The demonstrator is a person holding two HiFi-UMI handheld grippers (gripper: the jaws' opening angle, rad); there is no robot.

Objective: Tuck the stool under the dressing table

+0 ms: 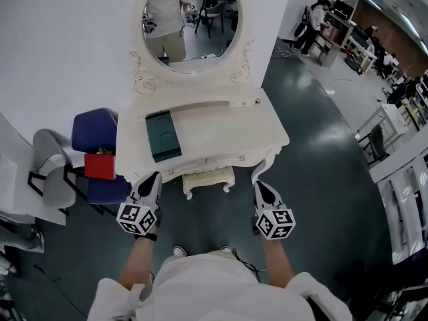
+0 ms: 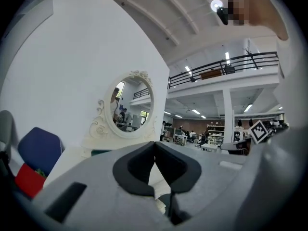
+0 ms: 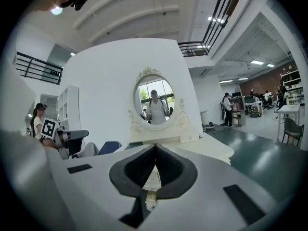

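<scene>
White sleeves (image 1: 108,301) — black-white marker cubes (image 1: 138,218)

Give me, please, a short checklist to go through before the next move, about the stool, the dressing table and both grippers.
1. Stool sits under the dressing table, only its front edge showing: ok.
2. How deep the stool's legs stand under the table: cannot tell, the tabletop hides them.
3. Left gripper fingers shut, nothing between them: ok.
4. Right gripper fingers shut, nothing between them: ok.
5. Both grippers clear of the table's front: cannot tell, in the head view their tips overlap its edge.
6. Green box lies flat on the tabletop: ok.
</scene>
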